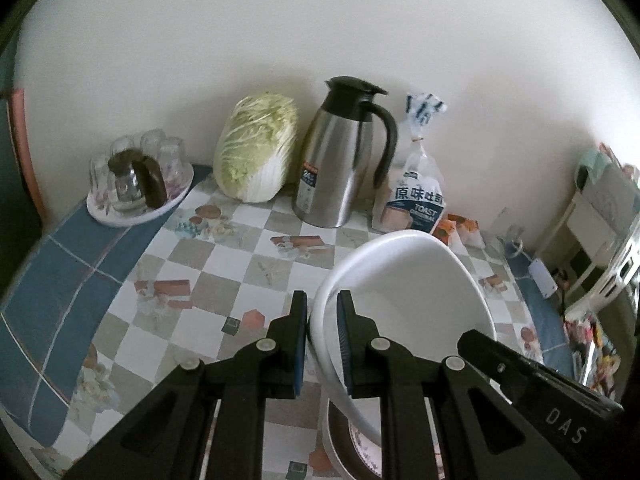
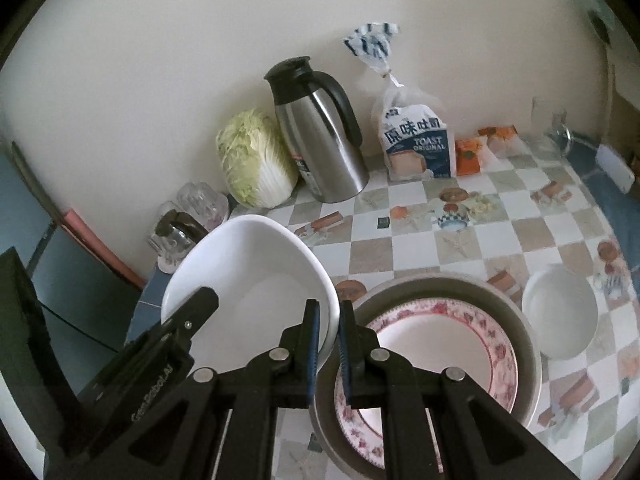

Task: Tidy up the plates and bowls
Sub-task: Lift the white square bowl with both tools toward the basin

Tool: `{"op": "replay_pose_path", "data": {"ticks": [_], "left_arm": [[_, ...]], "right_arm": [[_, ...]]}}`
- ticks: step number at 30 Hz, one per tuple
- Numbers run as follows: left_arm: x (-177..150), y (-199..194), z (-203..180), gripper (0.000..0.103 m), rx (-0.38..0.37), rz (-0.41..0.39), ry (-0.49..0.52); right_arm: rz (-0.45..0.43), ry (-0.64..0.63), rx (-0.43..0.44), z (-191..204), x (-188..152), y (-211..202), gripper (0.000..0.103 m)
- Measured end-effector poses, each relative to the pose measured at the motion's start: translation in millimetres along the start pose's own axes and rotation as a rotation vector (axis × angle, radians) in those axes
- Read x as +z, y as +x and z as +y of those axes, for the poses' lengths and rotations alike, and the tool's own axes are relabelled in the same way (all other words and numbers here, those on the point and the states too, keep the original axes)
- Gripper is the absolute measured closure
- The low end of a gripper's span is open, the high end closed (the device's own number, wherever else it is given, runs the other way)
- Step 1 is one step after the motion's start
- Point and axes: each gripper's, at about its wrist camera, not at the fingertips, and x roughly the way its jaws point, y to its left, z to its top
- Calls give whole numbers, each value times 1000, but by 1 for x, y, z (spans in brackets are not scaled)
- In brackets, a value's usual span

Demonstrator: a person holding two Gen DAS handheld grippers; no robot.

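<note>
A large white bowl [image 1: 404,280] is held tilted above the table by both grippers. My left gripper [image 1: 322,340] is shut on its left rim. My right gripper [image 2: 329,344] is shut on its right rim [image 2: 248,276]. Below it sits a grey round basin [image 2: 516,312] holding a plate with a pink floral border [image 2: 432,344]; the basin and plate also show at the bottom of the left wrist view [image 1: 356,448]. A small white bowl [image 2: 560,312] stands on the table to the right of the basin.
Along the wall stand a cabbage [image 1: 256,148], a steel jug [image 1: 340,156] and a toast bag [image 1: 416,192]. A tray of upturned glasses [image 1: 136,176] sits at the far left. Orange packets [image 2: 476,152] lie at the back right. The checkered tablecloth [image 1: 224,276] covers the table.
</note>
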Motion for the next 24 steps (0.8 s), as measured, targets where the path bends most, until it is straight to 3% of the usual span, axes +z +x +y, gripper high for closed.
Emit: {"op": "replay_pose_path", "data": {"ticks": [15,24], "left_arm": [[-19,-12,-48,88,13,-6,143],[-24,-7,-74,88,8,0,174]], "right_arm": [[-51,105,71,-50,-26,-23,92],[-45,147,97,-80,-31,-26,92]]}}
